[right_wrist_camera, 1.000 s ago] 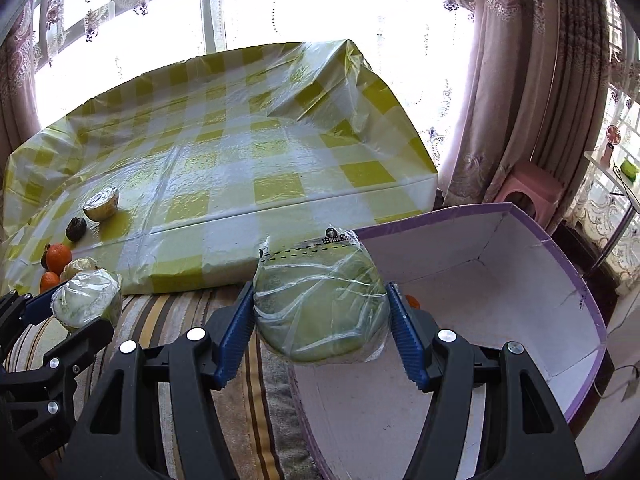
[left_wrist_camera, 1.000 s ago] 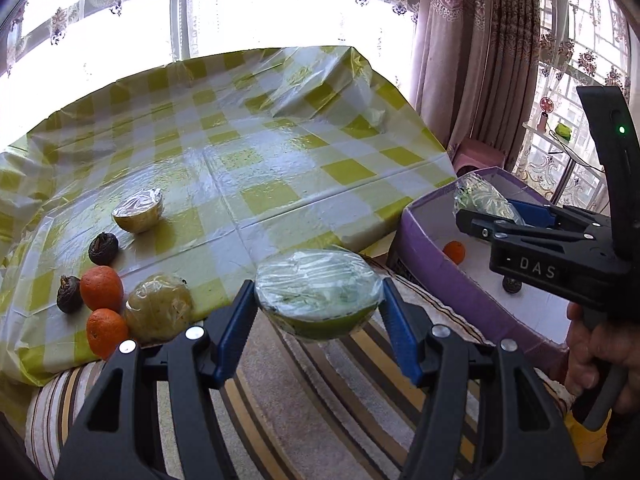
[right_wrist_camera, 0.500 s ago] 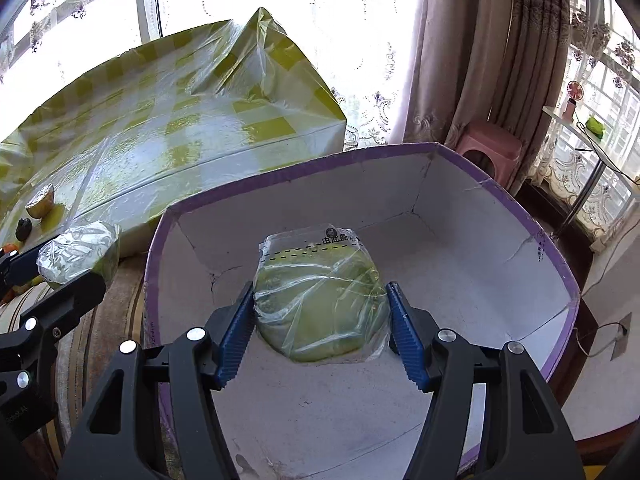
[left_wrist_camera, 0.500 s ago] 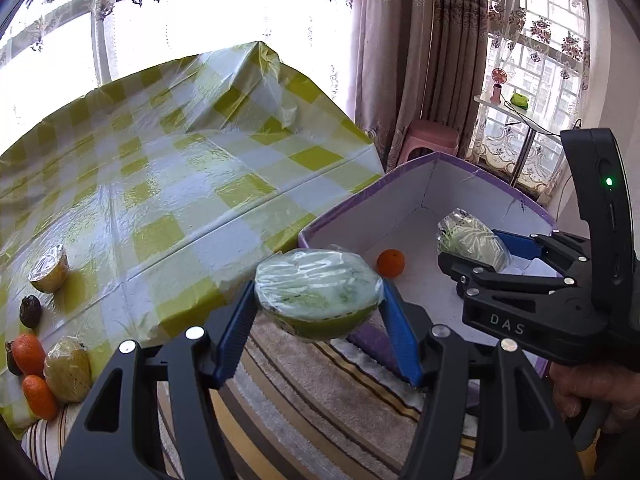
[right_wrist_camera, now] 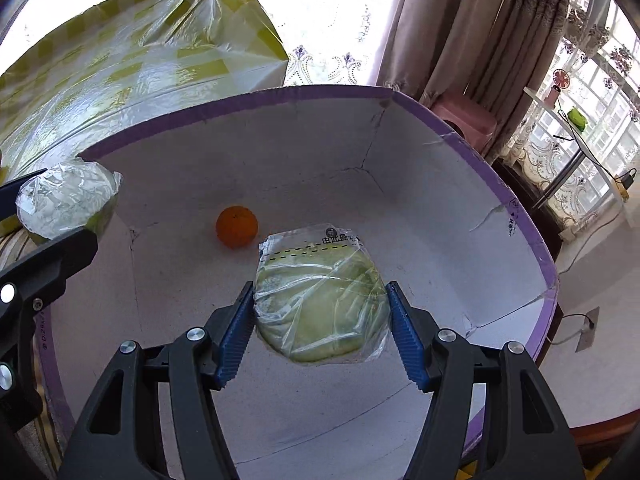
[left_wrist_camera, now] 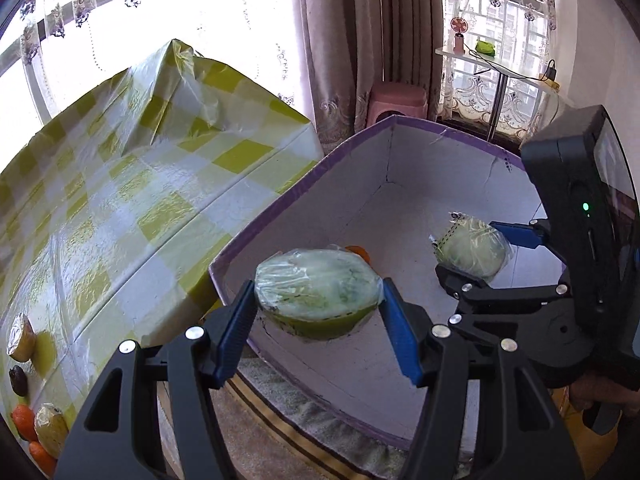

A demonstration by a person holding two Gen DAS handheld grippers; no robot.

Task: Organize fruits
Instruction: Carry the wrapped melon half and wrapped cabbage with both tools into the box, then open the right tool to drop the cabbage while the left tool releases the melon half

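Note:
My left gripper point(left_wrist_camera: 318, 312) is shut on a plastic-wrapped green fruit point(left_wrist_camera: 316, 292), held over the near-left rim of a purple-edged white box point(left_wrist_camera: 280, 204). My right gripper point(right_wrist_camera: 322, 316) is shut on a second wrapped green fruit point(right_wrist_camera: 320, 300), held inside the box point(right_wrist_camera: 460, 132) above its floor. In the left wrist view the right gripper point(left_wrist_camera: 476, 256) shows with its fruit point(left_wrist_camera: 472, 250) at the right. An orange point(right_wrist_camera: 237, 226) lies on the box floor; from the left wrist it peeks out point(left_wrist_camera: 360, 252) behind my fruit.
A yellow-checked tablecloth point(left_wrist_camera: 140, 200) covers the table left of the box. At its near-left edge lie wrapped fruits point(left_wrist_camera: 22, 338), a dark fruit point(left_wrist_camera: 18, 380) and oranges point(left_wrist_camera: 24, 422). A striped rug point(left_wrist_camera: 280, 412) lies under the box. A pink stool point(left_wrist_camera: 398, 100) stands behind.
Both grippers have swung right from the table to the box with their fruits. The right one has come down inside the box; the left now hangs over its near rim.

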